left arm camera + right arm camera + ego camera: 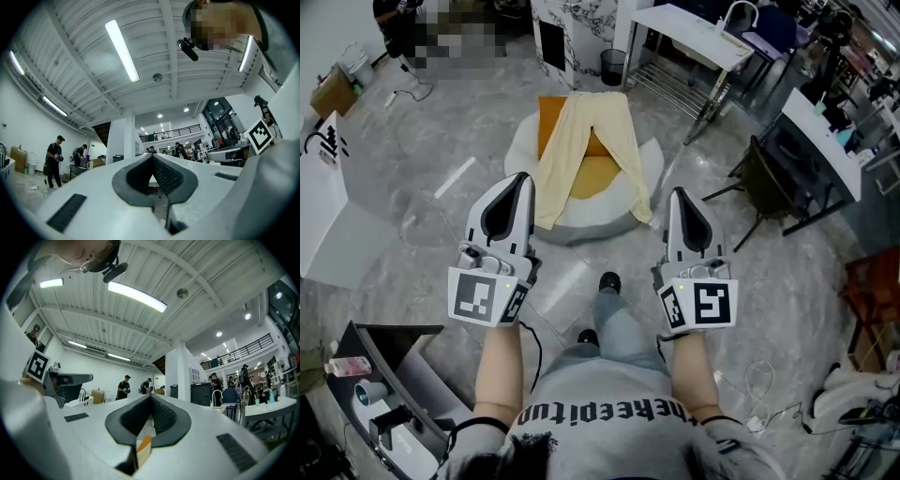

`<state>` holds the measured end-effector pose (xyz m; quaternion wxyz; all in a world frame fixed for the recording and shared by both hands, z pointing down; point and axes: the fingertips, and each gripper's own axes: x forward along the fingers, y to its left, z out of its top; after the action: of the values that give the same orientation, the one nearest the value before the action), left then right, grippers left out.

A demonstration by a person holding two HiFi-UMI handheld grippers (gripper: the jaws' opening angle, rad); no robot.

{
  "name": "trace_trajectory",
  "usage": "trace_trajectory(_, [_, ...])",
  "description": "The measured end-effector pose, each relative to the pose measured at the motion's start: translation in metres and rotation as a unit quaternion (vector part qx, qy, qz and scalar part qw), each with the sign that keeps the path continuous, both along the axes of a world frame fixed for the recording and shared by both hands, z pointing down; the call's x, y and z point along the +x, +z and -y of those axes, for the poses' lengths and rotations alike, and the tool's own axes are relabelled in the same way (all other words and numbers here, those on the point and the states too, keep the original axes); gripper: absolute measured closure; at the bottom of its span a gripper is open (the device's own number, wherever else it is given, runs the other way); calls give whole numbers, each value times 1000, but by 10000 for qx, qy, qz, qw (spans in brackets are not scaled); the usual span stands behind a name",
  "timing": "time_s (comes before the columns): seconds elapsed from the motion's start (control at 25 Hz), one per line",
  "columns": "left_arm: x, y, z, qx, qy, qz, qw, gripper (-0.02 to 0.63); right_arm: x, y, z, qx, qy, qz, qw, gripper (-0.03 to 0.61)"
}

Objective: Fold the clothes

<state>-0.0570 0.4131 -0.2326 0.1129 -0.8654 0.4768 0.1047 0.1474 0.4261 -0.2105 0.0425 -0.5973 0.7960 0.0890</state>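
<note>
One pair of trousers (581,122) lies spread over one orange cushion (592,176) on one white pouffe (591,223), ahead of two grippers. The left gripper (522,180) and the right gripper (678,194) are both pressed together, empty.

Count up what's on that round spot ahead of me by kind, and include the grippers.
Pale yellow trousers: 1
Orange cloth or pad: 1
White round base: 1
Grippers: 2, the left gripper and the right gripper
Total: 5
</note>
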Motion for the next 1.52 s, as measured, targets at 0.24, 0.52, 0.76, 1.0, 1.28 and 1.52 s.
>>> trace_trajectory(0.24, [-2,1,56,44,-40,15,10000,611,-8,2,63,55,-114,7,9999,577])
trace_trajectory(0.52, [7,-10,148,123,-77,29,9999,611,-4,-6,161,106,-253,56,9996,577])
trace_trajectory(0.76, [20,-18,225,148,-43,-43,9999,611,12,-11,239,111,-247,62,9996,577])
trace_trajectory(1.0, [40,-14,290,138,-83,-49,9999,611,34,-9,300,112,-236,55,9996,577])
trace_trajectory(1.28, [57,-9,334,79,69,-170,9998,611,49,-5,344,50,-210,64,9997,577])
trace_trajectory(1.52, [67,-1,376,-66,175,-182,9997,611,56,4,382,-96,-150,115,9998,577])
